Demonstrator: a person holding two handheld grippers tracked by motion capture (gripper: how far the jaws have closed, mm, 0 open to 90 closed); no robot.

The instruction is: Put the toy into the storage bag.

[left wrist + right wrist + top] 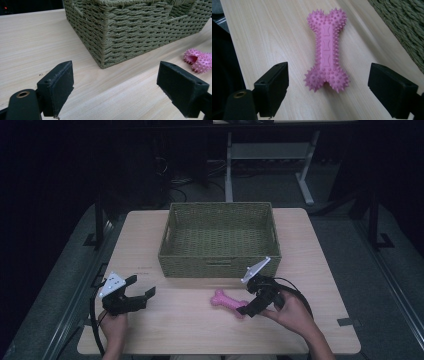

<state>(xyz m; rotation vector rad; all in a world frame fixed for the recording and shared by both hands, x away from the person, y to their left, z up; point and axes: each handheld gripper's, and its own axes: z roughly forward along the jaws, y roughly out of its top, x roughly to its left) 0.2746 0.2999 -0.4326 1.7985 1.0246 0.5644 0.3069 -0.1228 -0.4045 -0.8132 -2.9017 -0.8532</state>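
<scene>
The pink bone toy (pixel 326 49) lies on the table (pixel 175 325), lower centre, unlifted; the right gripper (pixel 328 92) straddles it, jaws spread — grasping and moving remain. The left gripper (pixel 136 289) idles, spread.

Left hand (pixel 114 324): comes in from the bottom edge at the left, gripping the handle from below.
Left gripper (pixel 141 287): held low, pointing right and slightly forward; jaws spread wide with nothing between them.
Right hand (pixel 292 312): enters from the bottom right, wrapped around the handle.
Right gripper (pixel 248 308): tilted down toward the left; jaws spread wide, closed on nothing.
</scene>
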